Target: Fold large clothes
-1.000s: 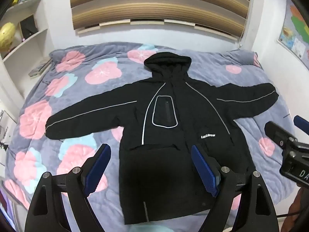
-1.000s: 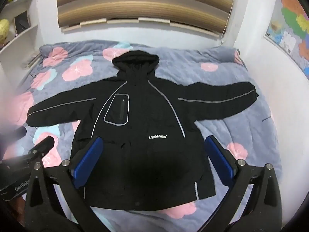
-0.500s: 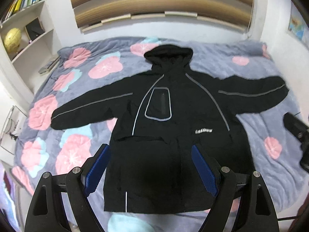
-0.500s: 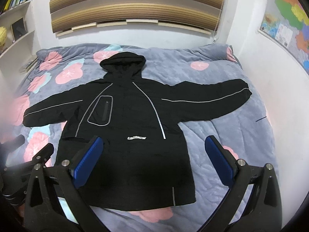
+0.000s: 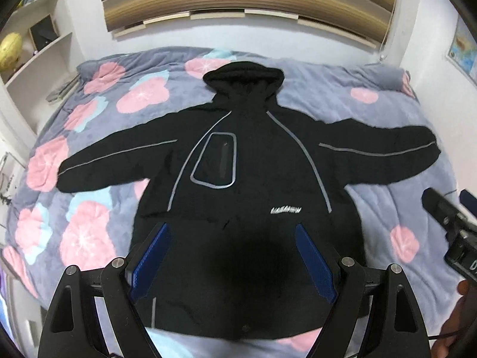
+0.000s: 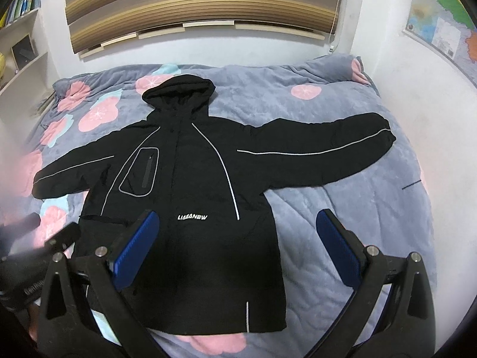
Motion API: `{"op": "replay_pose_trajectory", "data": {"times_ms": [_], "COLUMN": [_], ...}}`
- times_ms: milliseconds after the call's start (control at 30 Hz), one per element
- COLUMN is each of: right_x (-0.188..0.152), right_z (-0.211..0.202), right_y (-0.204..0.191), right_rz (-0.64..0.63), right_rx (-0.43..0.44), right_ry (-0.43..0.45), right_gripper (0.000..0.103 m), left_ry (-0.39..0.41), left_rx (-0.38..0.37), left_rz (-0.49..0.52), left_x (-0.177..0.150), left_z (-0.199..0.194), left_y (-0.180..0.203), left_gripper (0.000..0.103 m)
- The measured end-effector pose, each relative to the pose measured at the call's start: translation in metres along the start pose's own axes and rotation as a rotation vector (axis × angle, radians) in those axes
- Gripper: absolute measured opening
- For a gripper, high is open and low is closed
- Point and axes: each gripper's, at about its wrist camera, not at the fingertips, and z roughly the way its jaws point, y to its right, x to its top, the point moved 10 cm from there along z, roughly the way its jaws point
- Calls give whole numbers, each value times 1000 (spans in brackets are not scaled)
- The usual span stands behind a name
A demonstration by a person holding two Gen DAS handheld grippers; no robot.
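A black hooded jacket (image 5: 247, 179) with grey reflective piping lies flat, front up, on the bed, both sleeves spread out sideways and the hood toward the wall. It also shows in the right wrist view (image 6: 190, 185). My left gripper (image 5: 235, 238) is open and empty, above the jacket's lower body. My right gripper (image 6: 238, 226) is open and empty, above the jacket's lower right side. The right gripper's tip shows at the right edge of the left wrist view (image 5: 447, 214). The left gripper shows blurred at the lower left of the right wrist view (image 6: 44, 247).
The bed carries a grey-blue quilt (image 5: 98, 119) with pink flowers. White shelves (image 5: 38, 44) with books and a yellow ball stand left of the bed. A white wall with a map (image 6: 444, 29) runs along the right. Wooden blinds (image 6: 202, 3) hang behind the bed head.
Both grippers have shifted: the left one rightward over the jacket's lower body, the right one toward the jacket's right side. The jacket has not moved. Both grippers stay open.
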Motion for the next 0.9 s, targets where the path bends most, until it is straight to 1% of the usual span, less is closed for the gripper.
{"op": "replay_pose_trajectory", "data": {"times_ms": [100, 200, 300, 367, 500, 633, 767, 833, 900], "right_x": [8, 17, 24, 27, 30, 31, 35, 38, 38], "right_z": [14, 30, 45, 55, 73, 93, 115, 126, 143], "right_y": [8, 15, 22, 27, 42, 65, 113, 146, 193], "right_rz": [0, -2, -5, -1, 12, 31, 75, 109, 154], "right_rx": [7, 16, 14, 13, 4, -30, -93, -142, -212], "right_ry": [-8, -21, -35, -48, -77, -100, -82, -67, -60], "right_gripper": [103, 103, 103, 103, 103, 103, 103, 103, 102], "left_ry": [12, 55, 80, 86, 84, 58, 40, 14, -6], "left_rx": [-3, -8, 46, 59, 40, -13, -64, -91, -101], "left_rz": [3, -2, 33, 50, 69, 75, 73, 67, 67], "left_x": [15, 35, 51, 60, 75, 88, 97, 99, 100], "left_z": [7, 15, 21, 29, 47, 74, 102, 119, 131], "left_y": [7, 17, 24, 32, 46, 63, 76, 81, 84], "left_gripper": [86, 86, 86, 86, 86, 86, 86, 86, 86]}}
